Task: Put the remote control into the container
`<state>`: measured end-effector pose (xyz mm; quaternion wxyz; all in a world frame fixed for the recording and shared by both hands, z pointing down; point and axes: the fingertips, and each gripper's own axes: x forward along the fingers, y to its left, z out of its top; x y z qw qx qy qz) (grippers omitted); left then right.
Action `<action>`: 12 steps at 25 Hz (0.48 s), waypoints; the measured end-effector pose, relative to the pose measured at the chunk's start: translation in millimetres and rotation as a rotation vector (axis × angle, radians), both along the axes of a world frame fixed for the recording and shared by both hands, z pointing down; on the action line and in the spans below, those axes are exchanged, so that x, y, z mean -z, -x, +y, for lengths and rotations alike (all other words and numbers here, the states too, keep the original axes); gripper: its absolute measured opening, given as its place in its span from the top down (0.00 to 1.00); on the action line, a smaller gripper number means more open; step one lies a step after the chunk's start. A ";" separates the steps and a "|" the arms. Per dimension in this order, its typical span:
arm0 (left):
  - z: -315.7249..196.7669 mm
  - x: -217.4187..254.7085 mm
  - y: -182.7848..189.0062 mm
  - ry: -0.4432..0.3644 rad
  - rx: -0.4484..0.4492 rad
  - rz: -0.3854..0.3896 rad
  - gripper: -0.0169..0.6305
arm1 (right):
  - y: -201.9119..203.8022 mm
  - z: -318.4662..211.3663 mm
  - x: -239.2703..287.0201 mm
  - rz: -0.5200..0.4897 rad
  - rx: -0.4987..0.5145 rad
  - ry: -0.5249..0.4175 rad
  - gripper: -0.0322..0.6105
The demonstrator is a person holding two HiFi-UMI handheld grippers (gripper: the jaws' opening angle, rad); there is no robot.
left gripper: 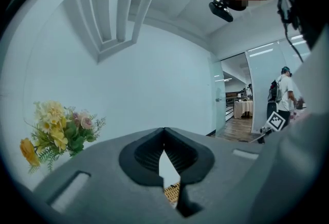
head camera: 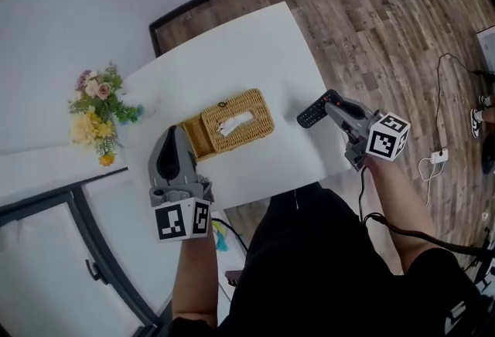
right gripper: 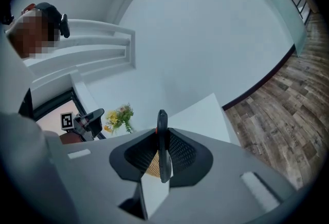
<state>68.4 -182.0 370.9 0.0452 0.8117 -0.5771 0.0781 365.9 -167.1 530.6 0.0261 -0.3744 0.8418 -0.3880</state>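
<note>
Holding the remote control (head camera: 311, 116) by one end, the right claw (head camera: 330, 107) is squeezed narrow on it, up near the right edge of the white bench (head camera: 255, 42). The remote looks lifted off the top. The wicker container (head camera: 261, 127) sits in the middle of the bench, a little way to the left of the remote. What looks like its lid flap (head camera: 198, 139) is open to the side, and there is something white (head camera: 234, 124) inside that I cannot make out. The left claw (head camera: 173, 136) is pinched all the way together with nothing in it, just beside the container's near left corner. I think the remote is light, hard and stiff, so it will not bend. Its smooth plastic could slip or swing, though, because it is held at the end and not the middle. A firm pinch on the flat sides, nearer the middle, would be steadier. The head view shows the whole bench, both claws and the gap between remote and container. The right gripper view shows what that one cannot: the remote stands thin edge on, right between the two pads, with a bit of wicker behind it. The left gripper view shows the closed pads, some flowers (left gripper: 56, 133) by the wall and a person (left gripper: 284, 89) far off in the room.
</note>
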 end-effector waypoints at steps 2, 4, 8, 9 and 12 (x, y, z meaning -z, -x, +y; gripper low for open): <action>2.4 7.8 9.5 -0.017 0.012 -0.003 0.97 | 6.5 -4.9 15.7 0.007 0.011 -0.024 0.85; 6.1 14.8 17.5 -0.029 0.027 -0.003 0.97 | 12.2 -8.1 32.6 0.018 0.021 -0.044 0.85; 13.3 26.4 30.8 -0.051 0.047 0.007 0.97 | 22.8 -14.0 59.9 0.028 0.041 -0.090 0.85; 14.7 28.6 33.8 -0.055 0.050 0.010 0.97 | 26.0 -15.5 66.8 0.031 0.046 -0.100 0.85; 19.1 36.7 44.8 -0.064 0.066 0.040 0.97 | 35.6 -18.9 85.3 0.032 0.063 -0.135 0.85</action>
